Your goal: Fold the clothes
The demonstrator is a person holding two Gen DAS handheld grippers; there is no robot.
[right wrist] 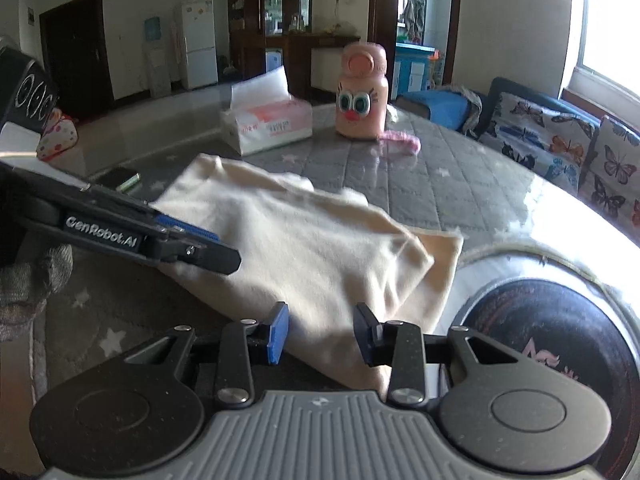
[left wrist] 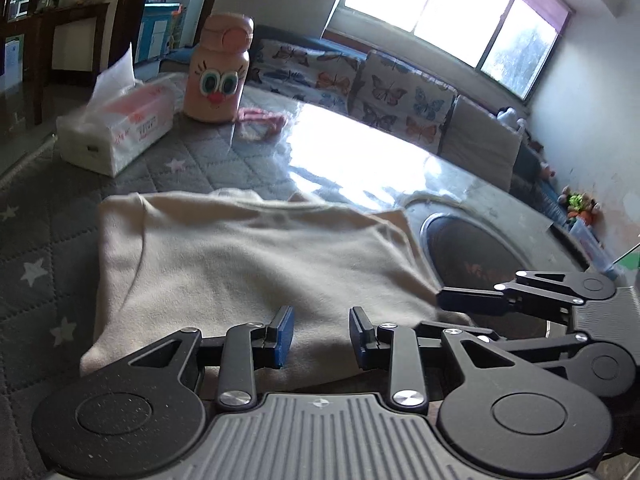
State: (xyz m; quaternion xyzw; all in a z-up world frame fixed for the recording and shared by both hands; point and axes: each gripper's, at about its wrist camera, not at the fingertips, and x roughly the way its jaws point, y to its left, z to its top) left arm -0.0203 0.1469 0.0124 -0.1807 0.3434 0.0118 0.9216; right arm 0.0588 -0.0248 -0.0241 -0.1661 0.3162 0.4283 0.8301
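A cream garment (left wrist: 248, 264) lies folded into a rough rectangle on the grey quilted star mat (left wrist: 36, 248); it also shows in the right wrist view (right wrist: 304, 248). My left gripper (left wrist: 320, 336) is open and empty, its blue-padded fingers just above the garment's near edge. My right gripper (right wrist: 322, 334) is open and empty over the garment's near right corner. In the left wrist view the right gripper (left wrist: 472, 302) reaches in at the garment's right edge. In the right wrist view the left gripper (right wrist: 200, 246) lies over the garment's left side.
A tissue box (left wrist: 116, 128) and a pink owl-faced bottle (left wrist: 218, 72) stand at the mat's far side, a pink cord (left wrist: 264, 120) beside the bottle. A dark round inset (left wrist: 476, 256) sits in the glossy table right of the garment. A butterfly-print sofa (left wrist: 392, 92) is behind.
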